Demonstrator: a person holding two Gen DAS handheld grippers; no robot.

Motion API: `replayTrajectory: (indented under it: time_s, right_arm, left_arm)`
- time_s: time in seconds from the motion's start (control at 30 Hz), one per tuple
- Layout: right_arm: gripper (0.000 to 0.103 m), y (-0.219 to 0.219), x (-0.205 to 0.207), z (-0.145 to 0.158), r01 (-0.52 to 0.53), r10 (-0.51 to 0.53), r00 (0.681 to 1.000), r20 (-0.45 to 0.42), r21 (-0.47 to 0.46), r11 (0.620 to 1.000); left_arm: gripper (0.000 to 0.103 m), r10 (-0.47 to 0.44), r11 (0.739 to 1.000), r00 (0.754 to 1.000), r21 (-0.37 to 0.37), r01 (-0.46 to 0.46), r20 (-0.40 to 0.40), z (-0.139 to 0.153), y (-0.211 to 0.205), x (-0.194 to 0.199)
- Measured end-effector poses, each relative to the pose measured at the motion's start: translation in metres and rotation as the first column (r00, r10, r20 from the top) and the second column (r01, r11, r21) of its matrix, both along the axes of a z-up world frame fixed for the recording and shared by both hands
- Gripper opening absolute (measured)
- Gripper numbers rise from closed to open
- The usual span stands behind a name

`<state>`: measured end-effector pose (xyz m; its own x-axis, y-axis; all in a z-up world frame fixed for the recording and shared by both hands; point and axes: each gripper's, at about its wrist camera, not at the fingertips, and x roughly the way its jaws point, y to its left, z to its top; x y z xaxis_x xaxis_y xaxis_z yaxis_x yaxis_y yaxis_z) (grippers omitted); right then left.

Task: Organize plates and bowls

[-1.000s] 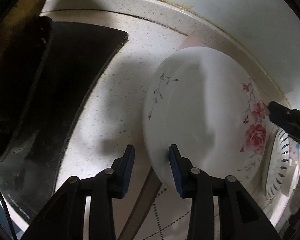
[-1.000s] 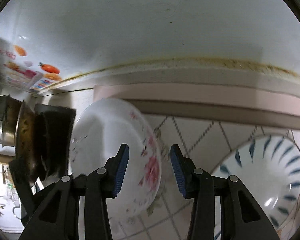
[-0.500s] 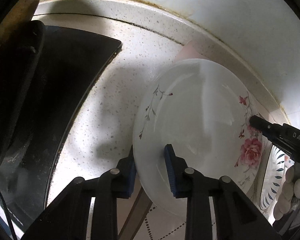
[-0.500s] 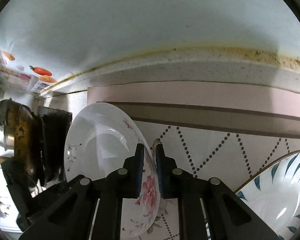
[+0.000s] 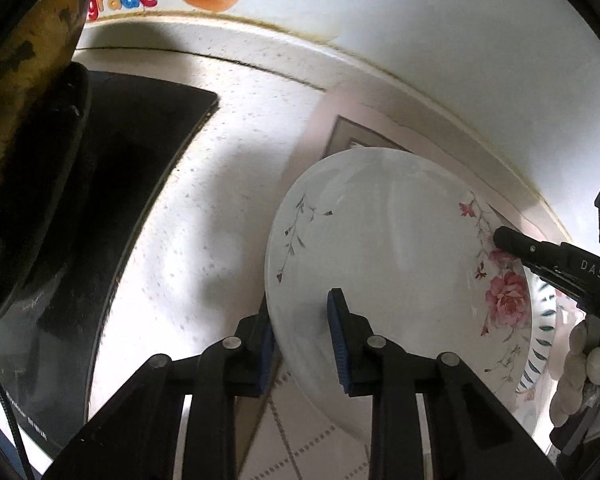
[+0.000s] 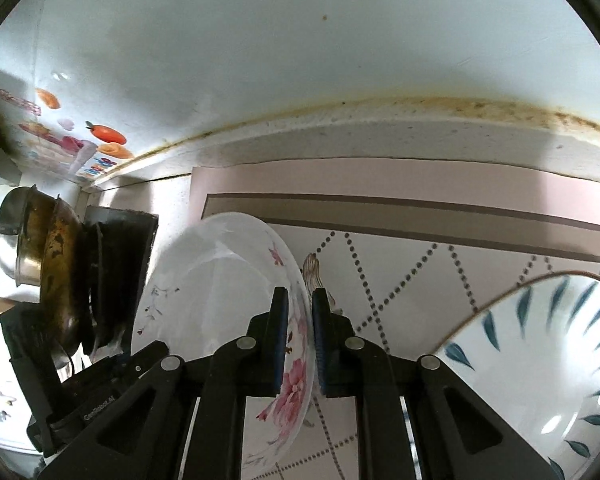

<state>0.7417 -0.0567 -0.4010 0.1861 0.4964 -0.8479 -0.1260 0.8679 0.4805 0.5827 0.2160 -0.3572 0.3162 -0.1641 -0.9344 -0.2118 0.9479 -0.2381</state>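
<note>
A white plate with pink roses [image 5: 392, 240] is held up off the counter by both grippers. My left gripper [image 5: 302, 324] is shut on its near left rim. My right gripper [image 6: 300, 328] is shut on the opposite, rose-printed rim [image 6: 296, 376]; its finger shows in the left wrist view [image 5: 540, 252]. A white bowl with blue leaf marks [image 6: 548, 360] sits to the right on the mat, partly behind the plate in the left wrist view [image 5: 544, 320].
A dotted-diamond mat [image 6: 420, 264] covers the counter under the dishes. A black stove top [image 5: 132, 168] with a worn pan [image 6: 60, 272] stands to the left. The white wall [image 6: 300, 60] is close behind. A speckled counter [image 5: 228, 184] lies between stove and mat.
Both grippers closed on the rose plate's opposite rims, and the plate has risen off the mat and tilted; the wall and counter back edge look farther below.
</note>
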Motion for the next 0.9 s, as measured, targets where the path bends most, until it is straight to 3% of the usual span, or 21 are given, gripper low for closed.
replayTrajectory:
  time_s: [0.2,0.47,0.9]
  right_arm:
    - [0.014,-0.029,-0.027,0.024,0.008,-0.009,1.000,0.026,0.025,1.000]
    - [0.014,-0.088,-0.087,0.062,0.021,-0.025,0.998,0.056,0.067,0.998]
    - [0.014,-0.191,-0.198,0.071,0.100,-0.105,0.994,0.044,0.108,0.989]
  left_arm:
    - [0.022,-0.036,0.999,0.999,-0.006,0.036,0.029,0.028,-0.022,-0.025]
    - [0.022,-0.087,0.996,0.995,-0.014,0.088,0.053,0.065,-0.085,-0.067]
    - [0.022,-0.211,0.977,0.976,0.002,0.212,0.047,0.070,-0.170,-0.115]
